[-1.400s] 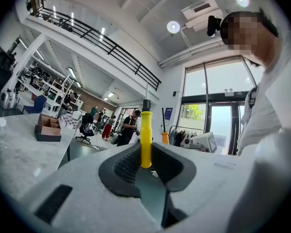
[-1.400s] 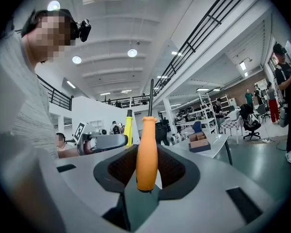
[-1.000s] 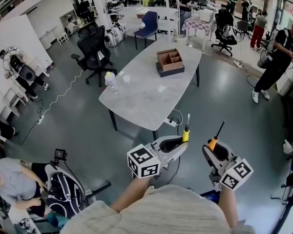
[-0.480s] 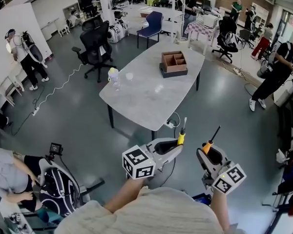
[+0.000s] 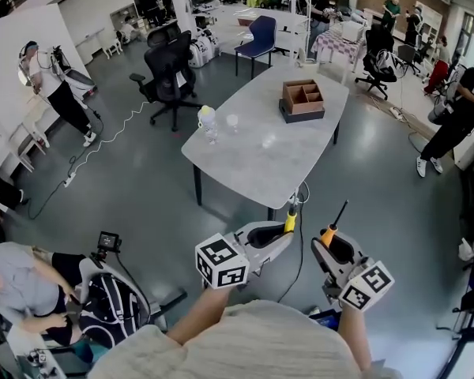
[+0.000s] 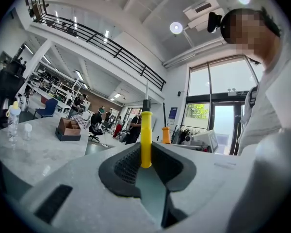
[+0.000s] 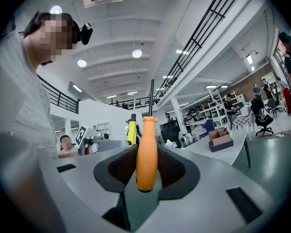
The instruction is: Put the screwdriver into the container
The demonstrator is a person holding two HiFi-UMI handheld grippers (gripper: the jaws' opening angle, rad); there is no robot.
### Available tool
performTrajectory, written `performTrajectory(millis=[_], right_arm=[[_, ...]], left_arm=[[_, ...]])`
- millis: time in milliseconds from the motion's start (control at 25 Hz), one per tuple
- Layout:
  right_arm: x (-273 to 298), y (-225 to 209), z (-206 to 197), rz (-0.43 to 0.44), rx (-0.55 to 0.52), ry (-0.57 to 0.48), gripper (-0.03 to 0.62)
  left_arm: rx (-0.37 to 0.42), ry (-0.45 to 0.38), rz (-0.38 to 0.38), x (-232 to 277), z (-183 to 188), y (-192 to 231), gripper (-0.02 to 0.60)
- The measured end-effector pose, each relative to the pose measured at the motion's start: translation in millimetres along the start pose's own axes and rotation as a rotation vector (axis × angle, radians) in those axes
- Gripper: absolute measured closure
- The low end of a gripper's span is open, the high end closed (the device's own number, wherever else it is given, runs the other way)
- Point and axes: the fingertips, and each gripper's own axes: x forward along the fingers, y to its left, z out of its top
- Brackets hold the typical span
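Observation:
My left gripper (image 5: 284, 231) is shut on a yellow-handled screwdriver (image 6: 145, 135), which stands upright between its jaws with the metal shaft pointing up. My right gripper (image 5: 329, 242) is shut on an orange-handled screwdriver (image 7: 146, 152), also upright. In the head view the yellow screwdriver (image 5: 290, 216) and the orange screwdriver (image 5: 330, 229) stick up from the grippers just short of the near end of the grey table (image 5: 253, 160). The brown compartmented container (image 5: 302, 99) sits on the table's far end, well beyond both grippers.
A plastic bottle (image 5: 208, 121) and a small cup (image 5: 232, 122) stand on the table's left side. A black office chair (image 5: 172, 73) and a blue chair (image 5: 259, 38) stand beyond it. A seated person (image 5: 24, 290) is at the lower left; other people stand around the room.
Both grippers, each still holding its screwdriver, have come closer to the table's near end. The table and container now lie nearer and further right in the head view.

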Motion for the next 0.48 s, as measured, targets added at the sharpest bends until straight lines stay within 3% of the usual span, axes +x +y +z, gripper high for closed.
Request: performTrajectory(millis=[480], right_arm=[[15,26,-7,-0.022,-0.003,-0.005,0.470]], left_arm=[[0.004,0.008,-0.026,-27,-2,5,0.508]])
